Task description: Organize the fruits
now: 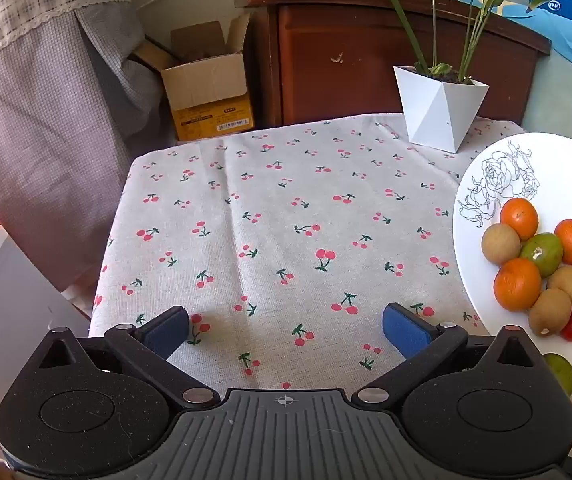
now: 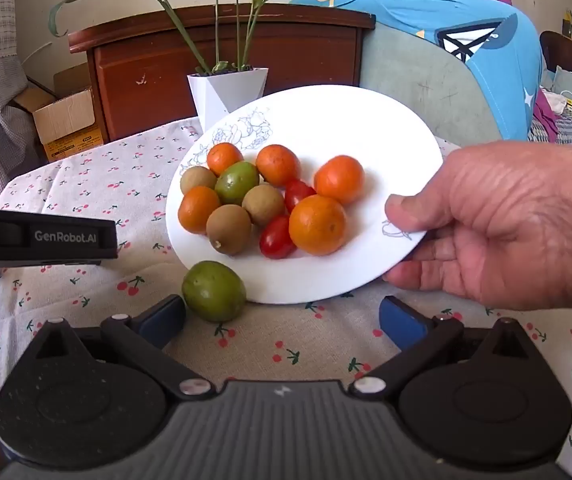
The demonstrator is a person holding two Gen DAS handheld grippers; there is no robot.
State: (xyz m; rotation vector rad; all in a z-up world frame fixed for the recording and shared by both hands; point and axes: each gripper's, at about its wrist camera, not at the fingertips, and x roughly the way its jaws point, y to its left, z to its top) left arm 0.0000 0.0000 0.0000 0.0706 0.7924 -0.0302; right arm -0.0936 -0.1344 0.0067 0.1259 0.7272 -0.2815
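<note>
**Two grippers idle wide as a bare hand gripped the fruit plate**

Two views split the story. Only the right wrist camera caught a bare hand (image 2: 497, 224) pinching the white plate (image 2: 325, 120) at its 4 o'clock rim, thumb on top and fingers under the edge, so that the plate sat tilted, its far side raised. The same view alone showed the whole heap: four oranges, three brown round fruits, two red cherry tomatoes (image 2: 278, 236) and one green fruit (image 2: 237, 182) at the heap's 11 o'clock side. It also showed the left gripper's black side at 9 o'clock, lettered "GenRobot.AI".

A second green fruit (image 2: 214, 291) lay off the plate on the cherry-print tablecloth (image 2: 86, 184), touching the plate's rim at 7 o'clock and just ahead of the right gripper (image 2: 282, 320), whose blue-padded fingers stood wide apart with nothing between them. The fruit was nearly round; its slightly longer axis ran from 9 to 3 o'clock.

From the left wrist camera, the plate was cut off at 3 o'clock and no hand appeared; the loose green fruit showed only as a sliver behind the gripper's body. The left gripper (image 1: 286, 328) likewise gaped over bare cloth, empty. That view alone revealed an open cardboard box (image 1: 206, 84) at 11 o'clock. A white faceted planter (image 1: 437, 112) stood at 1 o'clock.
</note>
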